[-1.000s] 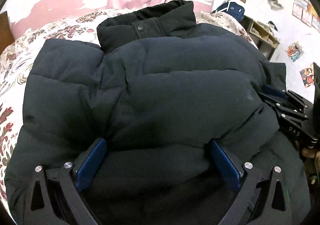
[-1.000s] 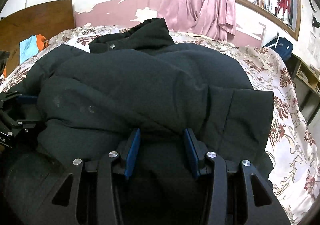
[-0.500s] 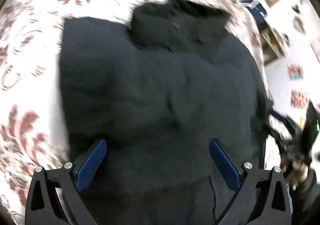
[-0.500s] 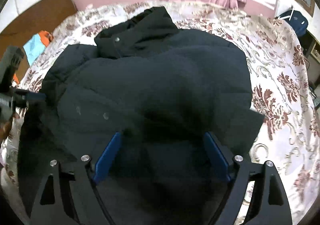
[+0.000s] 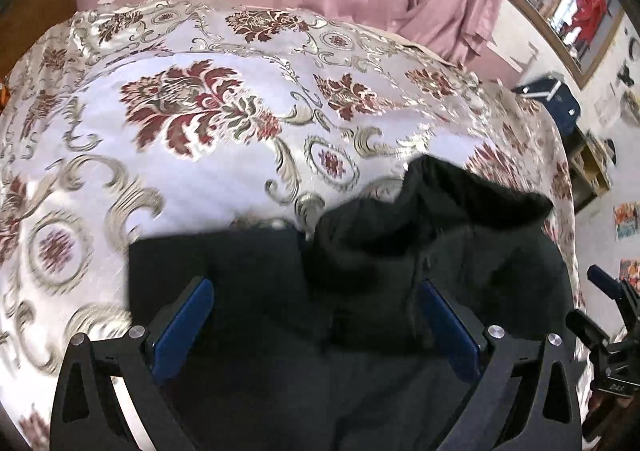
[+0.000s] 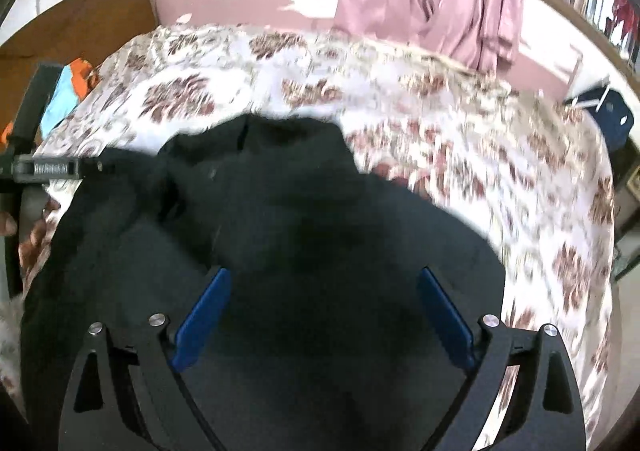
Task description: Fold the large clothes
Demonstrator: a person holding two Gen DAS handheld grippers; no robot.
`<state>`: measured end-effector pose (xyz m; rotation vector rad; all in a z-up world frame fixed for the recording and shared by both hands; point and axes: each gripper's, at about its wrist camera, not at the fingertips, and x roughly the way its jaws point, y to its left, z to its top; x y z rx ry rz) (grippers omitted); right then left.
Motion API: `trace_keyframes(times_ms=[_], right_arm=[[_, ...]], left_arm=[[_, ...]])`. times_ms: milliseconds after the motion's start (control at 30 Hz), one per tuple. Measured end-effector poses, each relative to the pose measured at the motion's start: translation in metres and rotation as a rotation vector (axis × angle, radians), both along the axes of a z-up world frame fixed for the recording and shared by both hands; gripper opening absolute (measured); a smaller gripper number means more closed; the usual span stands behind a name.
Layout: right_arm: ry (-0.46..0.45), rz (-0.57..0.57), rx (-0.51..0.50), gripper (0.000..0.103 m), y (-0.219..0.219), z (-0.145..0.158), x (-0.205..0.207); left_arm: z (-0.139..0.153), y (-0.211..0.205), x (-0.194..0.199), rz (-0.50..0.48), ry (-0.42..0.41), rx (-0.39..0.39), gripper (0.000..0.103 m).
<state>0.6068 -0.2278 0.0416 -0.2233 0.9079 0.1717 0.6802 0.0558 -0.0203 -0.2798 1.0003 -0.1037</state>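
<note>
Both the left gripper (image 5: pixel 316 325) and right gripper (image 6: pixel 320 309) hang spread wide, holding nothing, above the jacket (image 6: pixel 280 243) on the bed (image 5: pixel 200 171). The jacket lies just ahead of both, collar pointing away. Blur hides which is nearer, probably neither.

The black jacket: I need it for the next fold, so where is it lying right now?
The black jacket lies on the floral bedspread, low and right of centre in the left wrist view, beneath the open left claw; the right wrist view shows it under the open right claw.
</note>
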Motion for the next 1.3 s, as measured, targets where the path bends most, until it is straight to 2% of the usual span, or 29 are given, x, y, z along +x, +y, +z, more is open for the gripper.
trace_keyframes(times_ms=[67, 167, 267, 300, 367, 433, 467, 500, 533, 567, 600, 633, 700, 767, 900, 1000, 1067, 1133, 1300], right_arm=[[-0.042, 0.007, -0.019, 0.092, 0.008, 0.004, 0.018], [-0.153, 0.020, -0.065, 0.092, 0.020, 0.009, 0.031], [-0.160, 0.045, -0.083, 0.091, 0.031, 0.005, 0.047], [-0.156, 0.058, -0.089, 0.089, 0.036, 0.003, 0.052], [-0.143, 0.081, -0.110, 0.079, 0.047, -0.001, 0.061], [-0.130, 0.096, -0.124, 0.072, 0.056, -0.004, 0.069], [-0.122, 0.099, -0.137, 0.070, 0.060, -0.007, 0.073], [-0.110, 0.100, -0.150, 0.063, 0.062, -0.010, 0.077], [-0.091, 0.095, -0.161, 0.048, 0.063, -0.013, 0.080], [-0.068, 0.085, -0.169, 0.039, 0.063, -0.017, 0.084], [-0.074, 0.068, -0.168, 0.026, 0.061, -0.017, 0.085], [-0.097, 0.048, -0.144, 0.018, 0.055, -0.014, 0.083], [-0.116, 0.036, -0.087, 0.013, 0.043, -0.008, 0.076], [-0.143, 0.043, -0.078, 0.008, 0.032, -0.005, 0.063], [-0.181, 0.096, -0.085, 0.006, 0.007, -0.004, 0.029], [-0.164, 0.149, -0.105, 0.005, -0.004, -0.012, 0.006], [-0.146, 0.174, -0.143, 0.005, -0.007, -0.023, -0.007], [-0.135, 0.177, -0.157, 0.005, -0.011, -0.030, -0.014], [-0.093, 0.166, -0.164, 0.005, -0.014, -0.056, -0.020]], left_arm=[[-0.007, -0.002, 0.014, 0.018, -0.006, -0.006, 0.103], [-0.010, -0.006, 0.022, 0.027, -0.042, 0.025, 0.102], [-0.015, -0.012, 0.027, -0.033, -0.064, 0.059, 0.100], [-0.015, -0.015, 0.028, -0.053, -0.069, 0.078, 0.096], [-0.018, -0.023, 0.031, -0.101, -0.078, 0.114, 0.082], [-0.020, -0.025, 0.034, -0.108, -0.069, 0.122, 0.059], [-0.021, -0.024, 0.036, -0.106, -0.059, 0.105, 0.054], [-0.022, -0.023, 0.037, -0.104, -0.056, 0.088, 0.040], [-0.022, -0.021, 0.038, -0.097, -0.055, 0.062, 0.020], [-0.022, -0.018, 0.039, -0.081, -0.053, 0.041, 0.013], [-0.022, -0.016, 0.038, -0.064, -0.056, 0.037, 0.011], [-0.021, -0.013, 0.036, -0.055, -0.064, 0.028, 0.009], [-0.018, -0.009, 0.027, -0.054, -0.096, 0.019, 0.008], [-0.012, -0.002, 0.015, -0.053, -0.130, 0.008, 0.007], [-0.003, 0.012, -0.014, -0.098, -0.162, -0.032, 0.007], [-0.003, -0.002, -0.039, -0.189, -0.157, 0.051, 0.007], [-0.009, -0.007, -0.047, -0.214, -0.118, 0.059, 0.007], [-0.016, -0.011, -0.053, -0.222, -0.086, 0.051, 0.007], [-0.043, -0.027, -0.057, -0.222, -0.028, 0.124, 0.007]])
